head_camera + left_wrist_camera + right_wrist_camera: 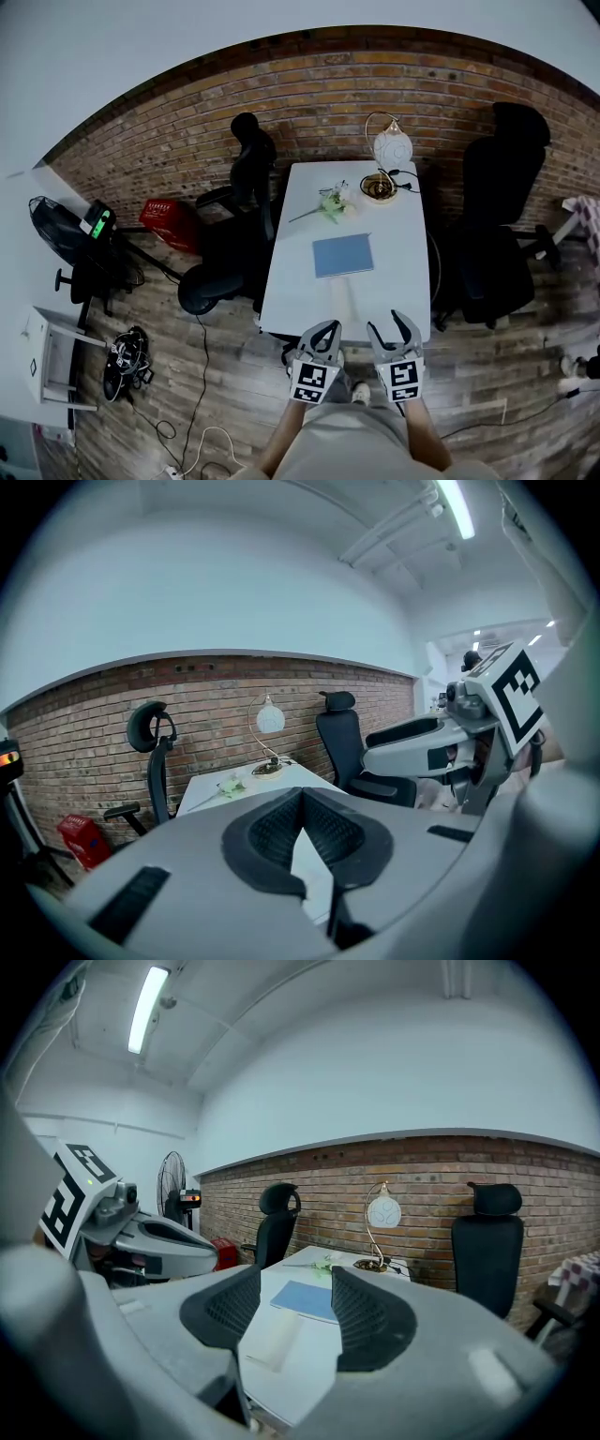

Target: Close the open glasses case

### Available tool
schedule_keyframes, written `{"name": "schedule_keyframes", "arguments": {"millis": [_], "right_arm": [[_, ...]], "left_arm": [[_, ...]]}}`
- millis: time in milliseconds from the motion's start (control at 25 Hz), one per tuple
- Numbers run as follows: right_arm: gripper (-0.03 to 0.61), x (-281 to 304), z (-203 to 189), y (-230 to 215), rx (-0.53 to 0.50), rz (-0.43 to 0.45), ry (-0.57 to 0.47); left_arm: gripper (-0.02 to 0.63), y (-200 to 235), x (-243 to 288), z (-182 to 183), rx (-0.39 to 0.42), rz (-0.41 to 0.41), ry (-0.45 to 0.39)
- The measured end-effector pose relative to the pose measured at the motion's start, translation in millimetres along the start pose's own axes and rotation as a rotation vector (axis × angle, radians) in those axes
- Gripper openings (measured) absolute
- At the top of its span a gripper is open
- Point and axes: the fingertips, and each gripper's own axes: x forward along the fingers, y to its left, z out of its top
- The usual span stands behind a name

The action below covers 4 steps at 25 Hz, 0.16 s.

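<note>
A pale cream glasses case lies lengthwise on the white table, between the blue notebook and the near edge. It is too faint to tell whether its lid is up. In the right gripper view the case shows between the jaws, still well ahead of them. My left gripper hovers at the table's near edge with its tips together and nothing in them. My right gripper is beside it, jaws apart and empty. Both are short of the case. In the left gripper view the left gripper has its pads meeting.
At the table's far end stand a globe lamp, a gold dish and a small flower sprig. Black office chairs flank the table on the left and right. A fan and a red basket stand at the left.
</note>
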Motion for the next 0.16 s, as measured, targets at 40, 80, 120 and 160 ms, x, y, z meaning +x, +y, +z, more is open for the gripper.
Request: {"name": "schedule_keyframes", "arguments": {"millis": [40,80,120,160], "right_arm": [[0.239,0.2,0.7,-0.8,0.013,-0.003,0.009],[0.239,1.4,1.0,-2.3,0.018,-0.005,0.013],[0.239,3.2,1.0,-4.2,0.017,-0.007,0.015],[0.239,5.3,0.8,-6.3,0.013,-0.008,0.014]], "left_arm": [[0.003,0.1,0.9,-0.6,-0.001,-0.001,0.003],[0.003,0.7,2.2,-1.0,-0.001,-0.001,0.005],[0.003,1.7,3.8,-1.2,-0.002,0.000,0.007],[0.003,2.8,5.6,-1.4,-0.002,0.000,0.009]]}}
